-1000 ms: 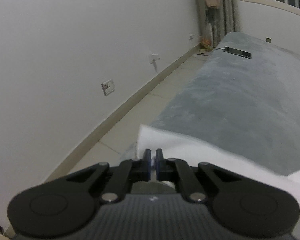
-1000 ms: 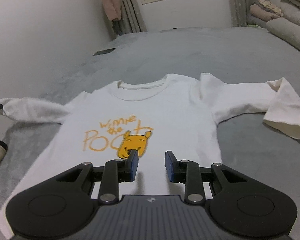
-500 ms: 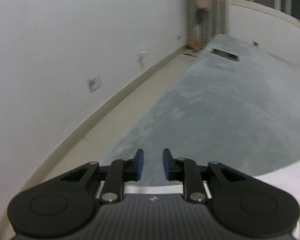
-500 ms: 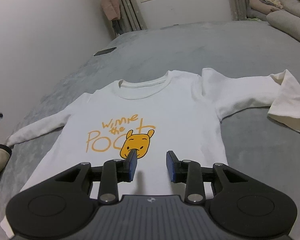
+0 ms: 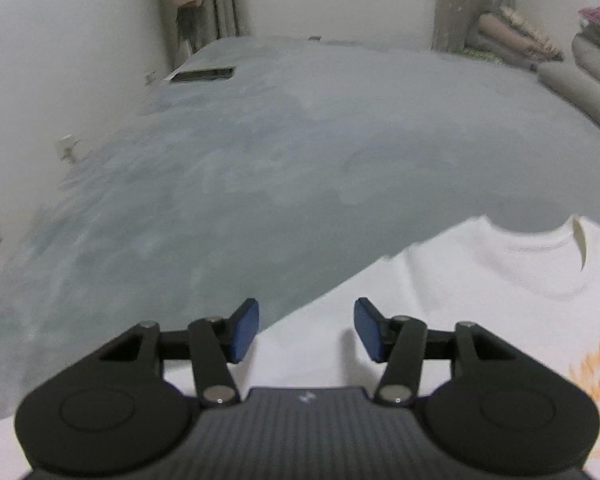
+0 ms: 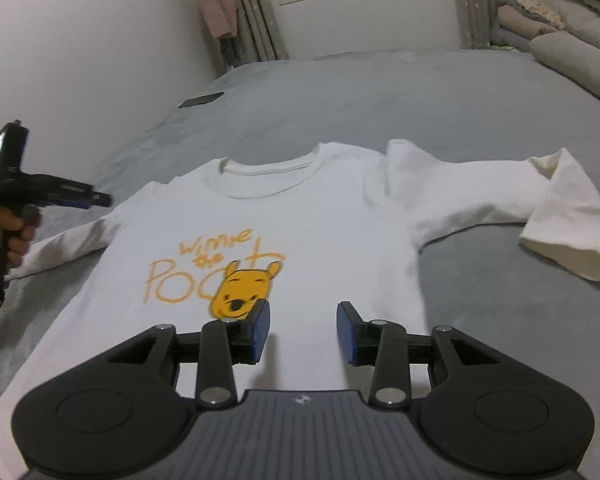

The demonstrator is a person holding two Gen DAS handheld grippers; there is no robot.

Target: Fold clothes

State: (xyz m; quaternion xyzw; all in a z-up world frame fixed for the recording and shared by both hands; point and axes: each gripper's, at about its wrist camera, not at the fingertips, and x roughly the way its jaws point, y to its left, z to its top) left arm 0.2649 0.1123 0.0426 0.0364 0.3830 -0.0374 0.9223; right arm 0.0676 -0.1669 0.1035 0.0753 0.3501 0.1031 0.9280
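A white long-sleeved shirt lies face up and spread flat on the grey bed, neckline toward the window. Orange handwriting on its chest reads "Winnie the Poo", with a yellow bear's face just beside the last letters. The right tongs hover spread above the shirt's lower front, gripping nothing. The left tongs are likewise spread and empty over the shirt's shoulder and sleeve at the bed's left side. A dark flat phone lies near the bed's far left edge.
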